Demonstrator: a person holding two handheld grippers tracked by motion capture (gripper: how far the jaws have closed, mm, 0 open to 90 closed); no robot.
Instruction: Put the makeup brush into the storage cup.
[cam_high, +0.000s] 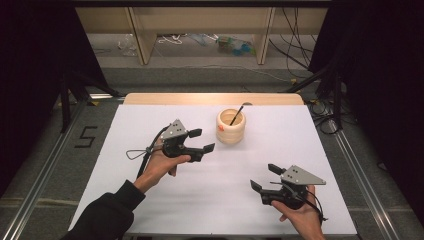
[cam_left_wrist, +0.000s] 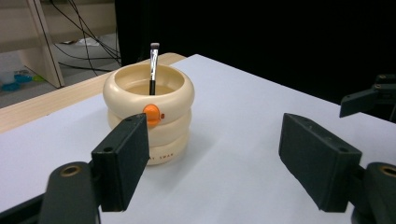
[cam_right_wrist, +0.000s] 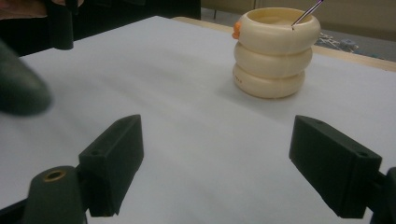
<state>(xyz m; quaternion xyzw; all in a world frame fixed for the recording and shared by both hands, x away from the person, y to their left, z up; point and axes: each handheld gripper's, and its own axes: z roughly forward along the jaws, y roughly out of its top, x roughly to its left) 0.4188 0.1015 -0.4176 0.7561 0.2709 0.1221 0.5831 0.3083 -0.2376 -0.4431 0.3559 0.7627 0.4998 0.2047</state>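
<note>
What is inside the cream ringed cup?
One thin brush stands in the cream ringed cup, bristles up, leaning on the rim. The cup's wall hides its lower end and the bottom.

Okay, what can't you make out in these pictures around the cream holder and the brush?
- Brush lower end: hidden inside the cream holder in the left gripper view.
- Brush tip: cut off by the top edge in the right gripper view.
- Lettering at the holder's base: partly covered by the left gripper, too small to read.
- Dark blob at left, right gripper view: too blurred to identify.
</note>
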